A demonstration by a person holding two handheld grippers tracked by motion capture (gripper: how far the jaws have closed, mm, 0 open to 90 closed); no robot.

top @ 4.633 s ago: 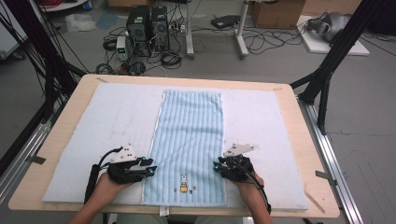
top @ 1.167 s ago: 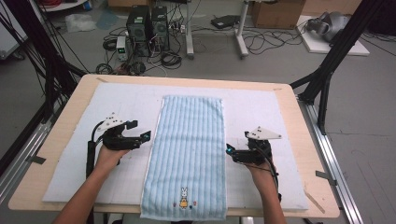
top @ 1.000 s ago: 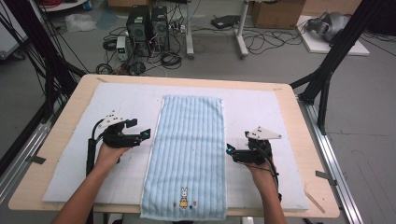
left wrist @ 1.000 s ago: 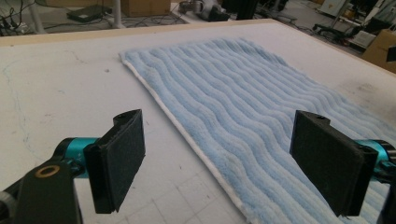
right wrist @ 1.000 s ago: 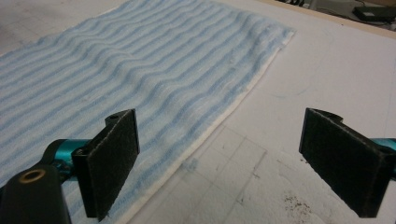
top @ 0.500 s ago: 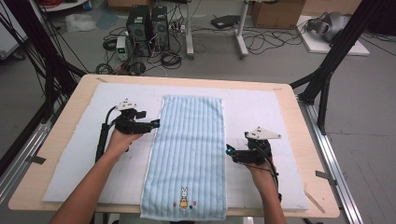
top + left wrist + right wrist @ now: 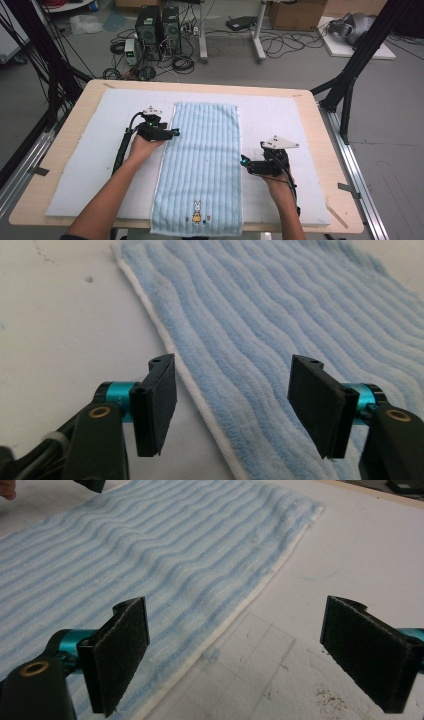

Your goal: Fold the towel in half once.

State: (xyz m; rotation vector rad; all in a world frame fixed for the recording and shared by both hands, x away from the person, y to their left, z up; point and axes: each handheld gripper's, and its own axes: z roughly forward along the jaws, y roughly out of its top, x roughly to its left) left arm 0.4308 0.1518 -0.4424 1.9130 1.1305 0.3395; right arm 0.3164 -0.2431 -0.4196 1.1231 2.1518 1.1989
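A: The blue striped towel [image 7: 202, 165] lies flat down the middle of the frame, its rabbit end hanging a little over the near edge of the surface [image 7: 75, 107] at the bottom.

B: And the left tongs [image 7: 175, 133] are at its left long edge, in the upper half. Their jaws have just been closing, but they're spread for now, straddling the white hem [image 7: 200, 400] with nothing pinched.

A: That's my worry. If they bite too shallow, they'll catch only the hem and it may slip out on the lift.

B: Or too deep, and they'd grab the white padding [image 7: 90, 165] under the towel as well.

A: The right tongs [image 7: 243, 162] sit lower in the frame, just beside the right edge, gaping wide, one jaw over towel and one over padding.

B: So the two grips wouldn't be level. Any fold from there would likely come out skewed, or drag the towel sideways.
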